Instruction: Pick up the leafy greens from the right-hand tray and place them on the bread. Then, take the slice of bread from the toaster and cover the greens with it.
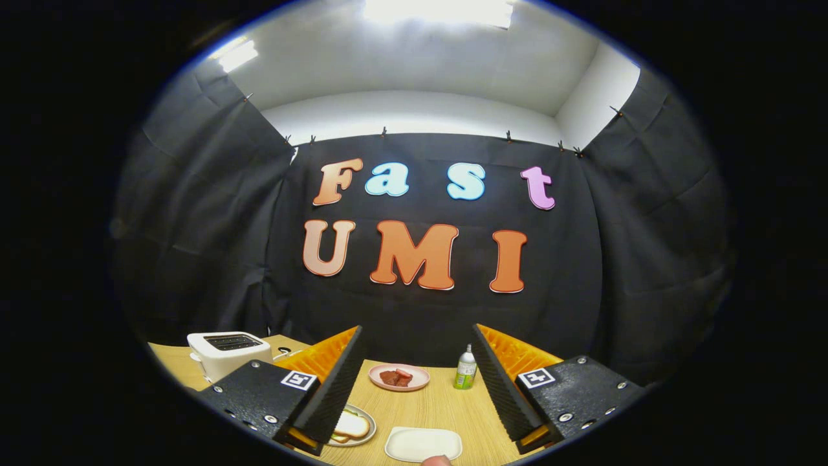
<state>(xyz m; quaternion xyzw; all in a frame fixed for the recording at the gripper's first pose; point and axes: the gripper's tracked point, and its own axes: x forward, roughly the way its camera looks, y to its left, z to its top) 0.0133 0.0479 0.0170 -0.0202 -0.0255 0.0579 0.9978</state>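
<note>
Gripper [417,388] fingers spread wide and empty as we hovered over the wooden table [427,404]. Bread [352,425] lay on a plate beside the left finger, toaster [226,351] beyond; greens unseen, probably limp, best pinched gently.

Wood-grain table [433,404], matt; glossy white toaster [226,353]; ribbed tongs [414,388] faces, apart

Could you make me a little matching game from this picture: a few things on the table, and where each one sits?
Things:
1. white toaster
2. pink round plate
3. small green bottle
4. white rectangular tray

Places:
A. nearest, between the open tool's fingers
B. far off, beside the bottle
C. beyond the left finger
D. beside the right finger

Pairs: 1-C, 2-B, 3-D, 4-A
</note>
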